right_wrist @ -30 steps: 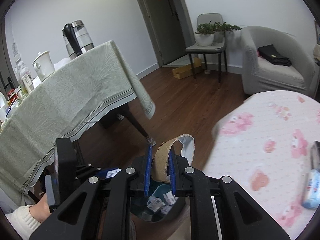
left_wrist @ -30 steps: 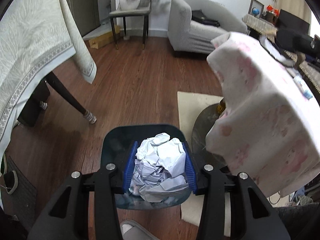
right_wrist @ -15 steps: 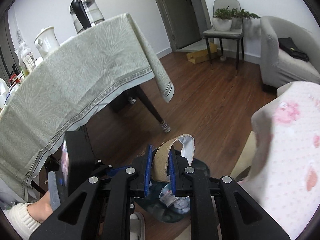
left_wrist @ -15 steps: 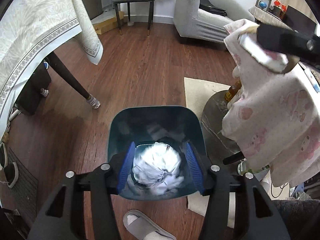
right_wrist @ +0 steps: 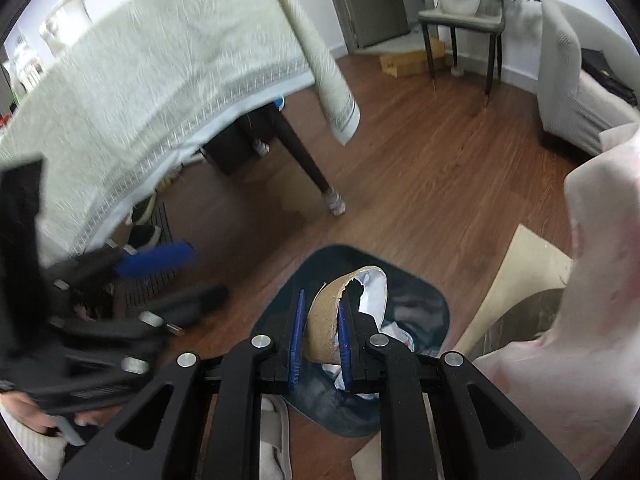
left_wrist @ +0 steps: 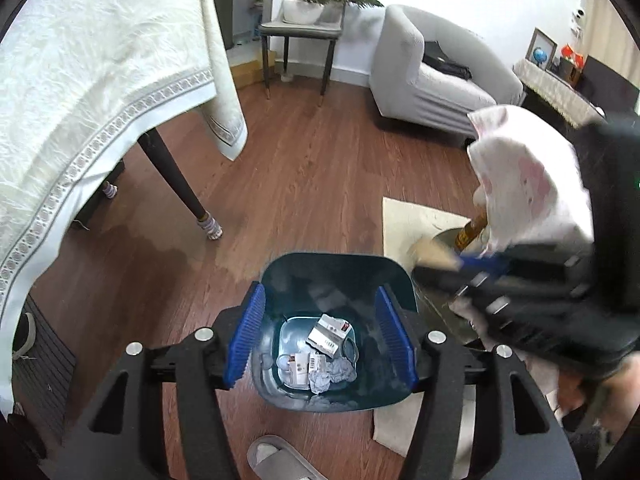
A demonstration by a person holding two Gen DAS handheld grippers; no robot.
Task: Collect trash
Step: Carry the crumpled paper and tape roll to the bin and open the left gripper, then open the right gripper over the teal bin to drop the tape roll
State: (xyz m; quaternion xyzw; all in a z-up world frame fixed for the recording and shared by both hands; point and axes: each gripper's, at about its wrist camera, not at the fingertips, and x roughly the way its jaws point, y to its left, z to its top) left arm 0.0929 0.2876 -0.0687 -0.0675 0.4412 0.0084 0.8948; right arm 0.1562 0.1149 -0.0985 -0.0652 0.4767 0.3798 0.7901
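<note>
Your left gripper (left_wrist: 320, 334) hangs above the dark teal bin (left_wrist: 280, 280) on the wooden floor, its blue pads spreading apart with nothing between them. Down at the bottom of the bin lie crumpled paper (left_wrist: 334, 376) and small torn packets (left_wrist: 330, 332), so that hand's load looks delivered.

Your right gripper (right_wrist: 320, 340) is clamped on a flattened cardboard tube (right_wrist: 332, 316) with white paper clinging to its torn top edge. From the right wrist view the tube sits over the bin's near-left part, close to the rim — not over the middle.

What could go wrong from here, as I judge it:
- Let go now and the tube may catch the rim and tip out onto the floor, because it is light, curved and near the bin's edge.
- The two grippers are crowded over one opening; the right one is blurred at the right edge of the left wrist view, and the two could knock together if you lower it before the left clears.
- The pink-patterned cloth (right_wrist: 600, 280) hangs just beside the bin's right side — a finger could snag it.
- The loose paper might stick to a pad and not drop.
</note>
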